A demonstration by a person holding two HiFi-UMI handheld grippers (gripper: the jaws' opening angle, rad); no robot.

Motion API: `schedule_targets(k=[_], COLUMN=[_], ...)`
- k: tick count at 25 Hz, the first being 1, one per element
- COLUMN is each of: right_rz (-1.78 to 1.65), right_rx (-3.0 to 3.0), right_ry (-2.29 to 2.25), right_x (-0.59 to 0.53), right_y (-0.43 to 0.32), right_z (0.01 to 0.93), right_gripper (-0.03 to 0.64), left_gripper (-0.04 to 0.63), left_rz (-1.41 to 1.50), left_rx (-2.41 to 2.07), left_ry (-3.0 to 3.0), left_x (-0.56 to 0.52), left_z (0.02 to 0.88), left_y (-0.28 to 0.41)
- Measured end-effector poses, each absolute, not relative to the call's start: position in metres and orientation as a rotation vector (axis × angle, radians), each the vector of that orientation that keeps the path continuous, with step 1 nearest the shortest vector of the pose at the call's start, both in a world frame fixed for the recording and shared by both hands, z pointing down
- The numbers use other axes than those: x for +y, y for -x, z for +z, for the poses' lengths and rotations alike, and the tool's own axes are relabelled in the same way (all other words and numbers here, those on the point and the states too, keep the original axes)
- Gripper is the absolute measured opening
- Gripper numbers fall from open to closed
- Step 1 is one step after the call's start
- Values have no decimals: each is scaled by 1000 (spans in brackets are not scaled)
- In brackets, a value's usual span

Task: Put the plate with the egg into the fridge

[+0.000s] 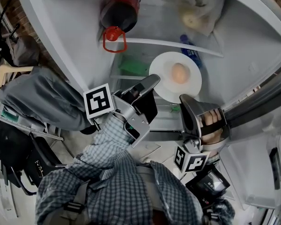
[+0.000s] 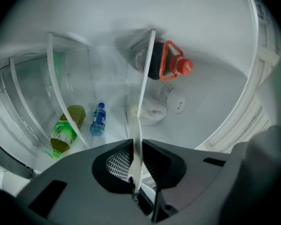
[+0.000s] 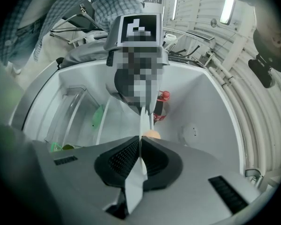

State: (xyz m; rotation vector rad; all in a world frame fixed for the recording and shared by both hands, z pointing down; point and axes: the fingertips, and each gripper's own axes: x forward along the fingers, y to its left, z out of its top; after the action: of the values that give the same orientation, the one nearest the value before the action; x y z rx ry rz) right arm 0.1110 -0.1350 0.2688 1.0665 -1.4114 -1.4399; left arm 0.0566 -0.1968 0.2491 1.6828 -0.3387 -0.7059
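In the head view the plate (image 1: 163,71) loses its near rim behind the left gripper (image 1: 149,84) at its seven o'clock and the right gripper (image 1: 188,102) at its five o'clock. A blue bottle (image 1: 189,48) at its one o'clock shows only partly past the rim. The green thing (image 1: 133,65) at the plate's nine o'clock is too blurred to name, as are the contents of the pale bag (image 1: 196,8) at twelve o'clock, and in the right gripper view the egg (image 3: 152,134) is mostly hidden behind the jaws.
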Motion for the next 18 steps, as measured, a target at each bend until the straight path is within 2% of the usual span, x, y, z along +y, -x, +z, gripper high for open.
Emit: schedule_targets(k=[18], right_rz=[-1476], right_rx=[-1327], right_ry=[-1084], right_x=[-155], right_y=[-116], right_z=[232], right_gripper=[21], left_gripper=[32], left_rz=[-757], left_rx=[-304], left_ry=[-1773], left_x=[-213], left_z=[209], left_y=[-58])
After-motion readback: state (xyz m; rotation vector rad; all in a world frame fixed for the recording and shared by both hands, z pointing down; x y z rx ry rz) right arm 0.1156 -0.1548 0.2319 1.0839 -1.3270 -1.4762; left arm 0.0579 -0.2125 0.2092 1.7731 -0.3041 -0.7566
